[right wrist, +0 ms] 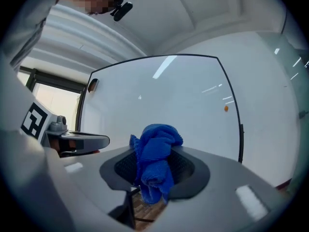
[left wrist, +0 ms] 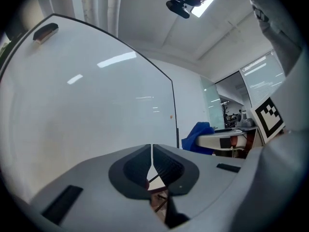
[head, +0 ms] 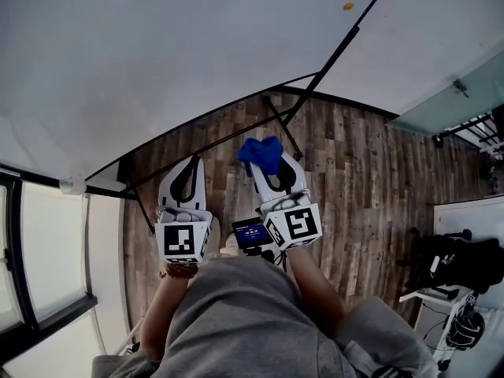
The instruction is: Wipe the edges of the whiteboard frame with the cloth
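A large whiteboard [head: 157, 46] with a thin black frame [head: 346, 42] stands in front of me on black legs. My right gripper [head: 272, 166] is shut on a bunched blue cloth [head: 261, 153], held low, a little short of the board's lower edge. In the right gripper view the blue cloth [right wrist: 154, 161] bulges up and hangs down between the jaws of the right gripper [right wrist: 153, 170]. My left gripper [head: 183, 181] is beside it, shut with nothing in it; its jaws of the left gripper [left wrist: 151, 164] meet in front of the whiteboard [left wrist: 87, 110].
A small orange magnet [head: 348, 6] sticks to the board at the upper right. An eraser [left wrist: 46, 32] sits at the board's upper left. Black stand legs [head: 279, 124] cross the wooden floor [head: 354, 179]. A window [head: 39, 242] is at the left; white furniture and dark bags [head: 461, 262] stand at the right.
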The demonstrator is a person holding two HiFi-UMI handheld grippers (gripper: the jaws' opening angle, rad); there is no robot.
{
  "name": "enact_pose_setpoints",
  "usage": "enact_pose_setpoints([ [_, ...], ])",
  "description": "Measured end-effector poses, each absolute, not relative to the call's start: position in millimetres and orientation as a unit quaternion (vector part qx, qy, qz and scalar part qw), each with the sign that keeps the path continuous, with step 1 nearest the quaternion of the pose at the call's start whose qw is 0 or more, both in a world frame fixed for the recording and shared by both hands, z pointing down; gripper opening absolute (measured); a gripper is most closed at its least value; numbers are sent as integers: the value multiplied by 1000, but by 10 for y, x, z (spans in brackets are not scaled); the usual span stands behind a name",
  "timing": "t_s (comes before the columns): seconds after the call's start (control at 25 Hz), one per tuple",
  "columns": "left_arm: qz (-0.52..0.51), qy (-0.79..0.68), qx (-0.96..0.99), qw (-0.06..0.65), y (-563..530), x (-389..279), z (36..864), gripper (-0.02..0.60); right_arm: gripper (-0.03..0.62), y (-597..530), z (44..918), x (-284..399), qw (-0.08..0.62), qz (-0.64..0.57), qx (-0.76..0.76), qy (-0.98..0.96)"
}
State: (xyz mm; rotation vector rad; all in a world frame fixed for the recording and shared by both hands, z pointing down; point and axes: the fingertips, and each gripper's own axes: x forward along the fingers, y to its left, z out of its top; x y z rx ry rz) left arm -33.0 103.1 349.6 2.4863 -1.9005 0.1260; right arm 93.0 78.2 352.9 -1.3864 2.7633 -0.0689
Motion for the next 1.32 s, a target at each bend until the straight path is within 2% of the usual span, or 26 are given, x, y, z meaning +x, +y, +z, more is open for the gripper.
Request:
enact_pose_setpoints([
  [0.52, 38, -574, 818, -10, 1152, 344, 3468, 18, 158, 1093, 3465, 1536, 21, 5, -489, 872],
  [1.32, 50, -527, 848, -7, 1316, 889, 3610, 18, 158, 1291, 3452, 2004, 29, 10, -515, 856],
])
